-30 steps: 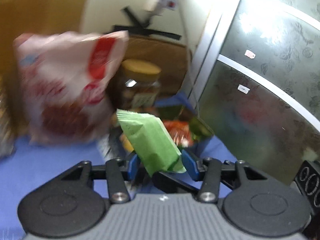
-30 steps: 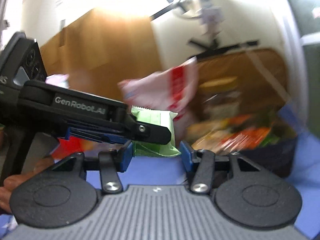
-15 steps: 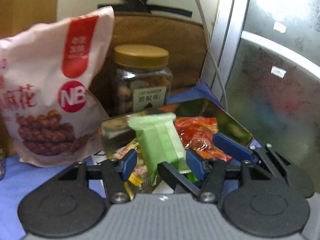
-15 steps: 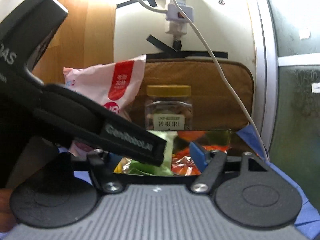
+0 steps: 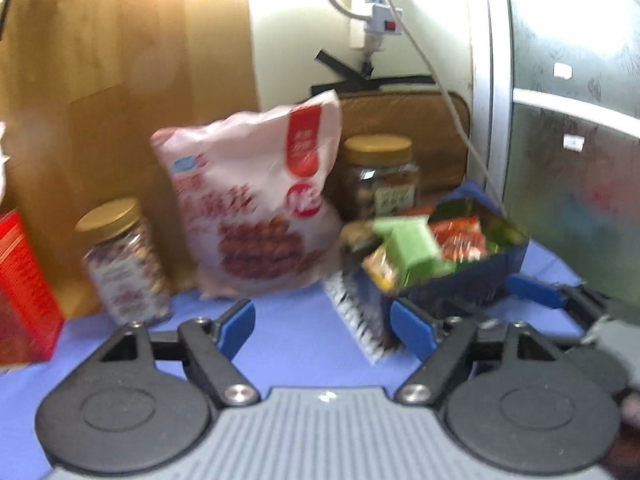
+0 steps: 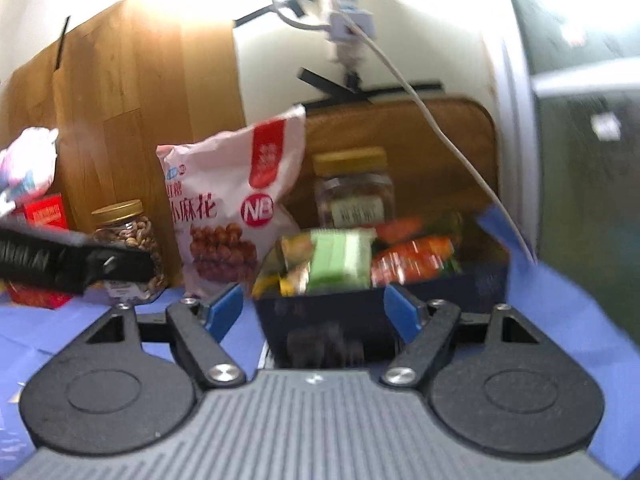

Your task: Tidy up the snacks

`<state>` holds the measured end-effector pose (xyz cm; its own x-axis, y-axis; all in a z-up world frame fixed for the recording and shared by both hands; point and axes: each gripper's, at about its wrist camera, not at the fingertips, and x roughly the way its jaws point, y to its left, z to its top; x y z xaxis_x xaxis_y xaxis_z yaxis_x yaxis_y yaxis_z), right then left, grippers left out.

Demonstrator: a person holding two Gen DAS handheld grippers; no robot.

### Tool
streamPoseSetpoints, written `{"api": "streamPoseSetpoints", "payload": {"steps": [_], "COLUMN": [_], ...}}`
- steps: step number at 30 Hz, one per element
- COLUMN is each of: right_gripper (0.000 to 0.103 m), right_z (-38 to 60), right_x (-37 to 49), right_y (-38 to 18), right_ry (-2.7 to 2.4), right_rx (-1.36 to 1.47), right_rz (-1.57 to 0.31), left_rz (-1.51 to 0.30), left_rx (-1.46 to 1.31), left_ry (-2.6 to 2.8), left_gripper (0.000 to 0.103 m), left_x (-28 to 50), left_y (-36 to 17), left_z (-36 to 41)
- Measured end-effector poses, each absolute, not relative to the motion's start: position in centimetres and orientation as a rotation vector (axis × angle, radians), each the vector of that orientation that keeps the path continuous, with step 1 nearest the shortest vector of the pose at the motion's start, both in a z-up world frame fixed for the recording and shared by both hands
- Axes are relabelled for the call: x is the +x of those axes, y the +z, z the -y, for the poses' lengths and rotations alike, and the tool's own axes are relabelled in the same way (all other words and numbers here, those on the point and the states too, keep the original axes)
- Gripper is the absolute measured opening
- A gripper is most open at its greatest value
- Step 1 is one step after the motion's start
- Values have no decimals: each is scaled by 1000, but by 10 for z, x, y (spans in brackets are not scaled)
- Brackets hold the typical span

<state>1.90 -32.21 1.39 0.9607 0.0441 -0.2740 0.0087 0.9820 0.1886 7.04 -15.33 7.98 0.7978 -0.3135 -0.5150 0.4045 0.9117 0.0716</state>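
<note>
My left gripper point(image 5: 322, 322) stands wide open with nothing between its blue pads, low in the frame. My right gripper point(image 6: 314, 310) is spread wide too, empty, its pads on either side of the near wall of the dark blue box point(image 6: 320, 312), though I cannot tell if they touch it. The green snack packet point(image 5: 414, 246) lies in that box among the orange packets point(image 5: 460, 238), right of centre. Left of the box, bare blue table point(image 5: 288, 332) lies ahead of my left gripper. Farther back the big pink snack bag point(image 5: 256, 204) stands upright at centre, a gold-lidded jar point(image 5: 122, 262) to its left, a red carton point(image 5: 22, 288) at the left edge. A second jar point(image 5: 380, 180) stands behind the box, before a brown panel point(image 5: 420, 128). A wooden board, cream wall and white cable point(image 5: 452, 104) close off the far side.
</note>
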Motion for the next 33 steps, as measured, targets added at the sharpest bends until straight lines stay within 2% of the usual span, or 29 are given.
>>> {"api": "streamPoseSetpoints", "payload": {"steps": [3, 7, 14, 33], "right_gripper": [85, 87, 88, 91], "right_z": [326, 326, 307, 267], "right_x": [-16, -50, -76, -97], "right_y": [10, 3, -2, 6], "right_ry": [2, -28, -43, -41], "right_rx": [305, 448, 547, 494], "right_rz": [-296, -311, -350, -320], "left_rz": [-550, -611, -647, -749], "left_rx": [165, 145, 107, 164], "left_ry": [-363, -333, -295, -281], "left_gripper": [94, 94, 103, 103], "left_x": [50, 33, 9, -7], "left_y": [67, 51, 37, 8], "left_z": [134, 112, 83, 66]}}
